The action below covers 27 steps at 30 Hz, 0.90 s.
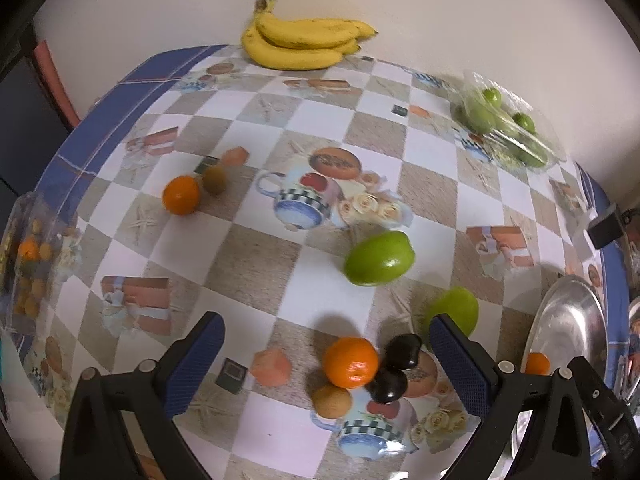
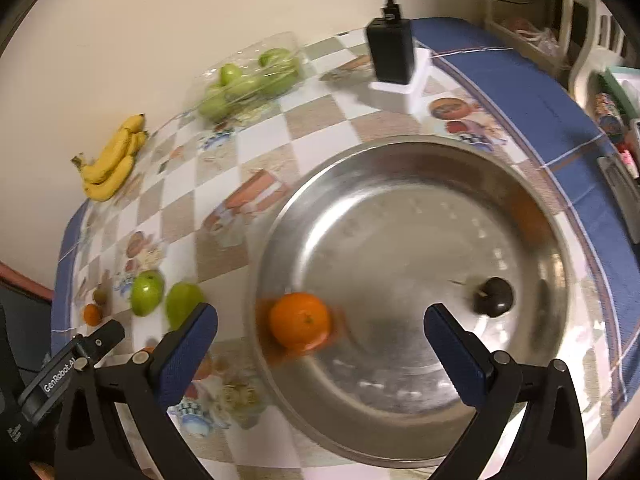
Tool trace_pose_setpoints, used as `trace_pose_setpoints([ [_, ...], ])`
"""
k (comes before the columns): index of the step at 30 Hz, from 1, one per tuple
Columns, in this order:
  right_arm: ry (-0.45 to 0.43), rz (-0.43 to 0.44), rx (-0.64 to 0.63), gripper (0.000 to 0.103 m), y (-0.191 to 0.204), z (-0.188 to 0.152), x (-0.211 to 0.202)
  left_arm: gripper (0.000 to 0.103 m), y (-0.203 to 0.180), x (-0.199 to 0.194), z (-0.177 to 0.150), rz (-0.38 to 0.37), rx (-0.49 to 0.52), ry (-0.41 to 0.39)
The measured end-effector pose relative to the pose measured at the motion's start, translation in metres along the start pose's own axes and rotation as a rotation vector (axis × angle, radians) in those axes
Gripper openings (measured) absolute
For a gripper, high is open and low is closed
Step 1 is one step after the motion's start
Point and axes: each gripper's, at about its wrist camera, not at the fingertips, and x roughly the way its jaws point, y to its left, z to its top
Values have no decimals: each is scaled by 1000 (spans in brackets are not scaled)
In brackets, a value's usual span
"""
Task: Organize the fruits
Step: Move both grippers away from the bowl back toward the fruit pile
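My left gripper (image 1: 326, 354) is open above a cluster on the checked tablecloth: an orange (image 1: 351, 362), two dark plums (image 1: 394, 368) and a brown kiwi (image 1: 332, 401). Two green apples (image 1: 379, 258) lie just beyond; one (image 1: 456, 310) is partly behind my right finger. My right gripper (image 2: 320, 342) is open and empty over a steel tray (image 2: 420, 440) that holds an orange (image 2: 300, 321) and a dark plum (image 2: 493, 297). The tray's rim also shows in the left wrist view (image 1: 560, 320).
A banana bunch (image 1: 304, 40) lies at the far edge by the wall. A clear bag of green fruit (image 1: 508, 128) sits far right. Another orange (image 1: 181, 195) and kiwi (image 1: 215, 180) lie at mid-left. A clear box of small fruit (image 1: 30, 264) is at left. A black charger (image 2: 391, 52) stands behind the tray.
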Motion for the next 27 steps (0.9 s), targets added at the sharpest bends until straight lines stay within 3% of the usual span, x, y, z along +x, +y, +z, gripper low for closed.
trace_pose_setpoints([
  [11, 46, 112, -151, 103, 59, -15, 7, 103, 41, -6, 1, 10, -83, -33],
  [15, 95, 143, -189, 103, 79, -25, 15, 103, 51, -2, -2, 0, -105, -11],
  [21, 165, 105, -273, 101, 104, -44, 34, 103, 63, 11, -6, -14, -152, 47],
  [22, 178, 97, -286, 100, 107, -46, 38, 103, 65, 14, -7, -22, -164, 62],
  [24, 210, 88, -306, 84, 111, -51, 47, 103, 68, 20, -9, -26, -184, 88],
  [27, 249, 78, -309, 71, 111, -57, 57, 102, 72, 28, -11, -30, -215, 126],
])
